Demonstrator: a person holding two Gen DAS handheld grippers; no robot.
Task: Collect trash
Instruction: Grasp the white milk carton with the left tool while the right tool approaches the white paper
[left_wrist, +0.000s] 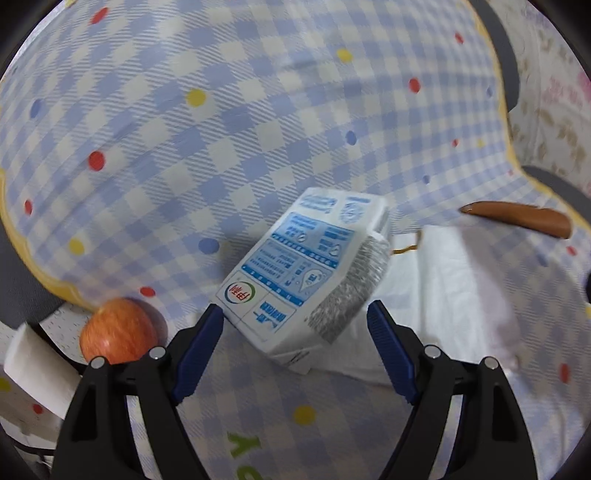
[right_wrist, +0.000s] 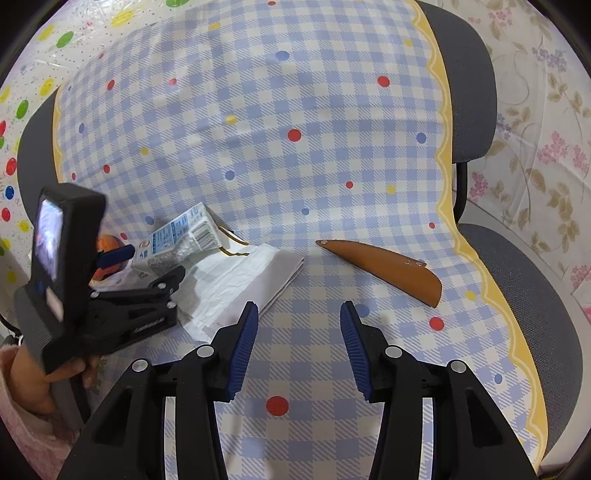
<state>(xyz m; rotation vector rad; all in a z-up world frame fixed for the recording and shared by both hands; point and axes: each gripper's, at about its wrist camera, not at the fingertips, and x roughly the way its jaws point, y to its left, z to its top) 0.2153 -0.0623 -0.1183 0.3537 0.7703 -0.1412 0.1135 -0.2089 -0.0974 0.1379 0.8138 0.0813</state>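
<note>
Blue-and-white carton (left_wrist: 303, 273) lies tilted on the checked cloth (left_wrist: 184, 147), its far end on the white bag (left_wrist: 443, 295); its print is too blurred to read. Left gripper (left_wrist: 295, 317) is spread, the carton's near corner between its pads, left pad at its edge; contact is unclear. An apple (left_wrist: 118, 332) sits half hidden at the cloth's scalloped edge. Right gripper (right_wrist: 299, 317) hangs part open over bare cloth, nothing between its pads. Beyond it, open cloth runs to a brown sheath (right_wrist: 391, 269).
</note>
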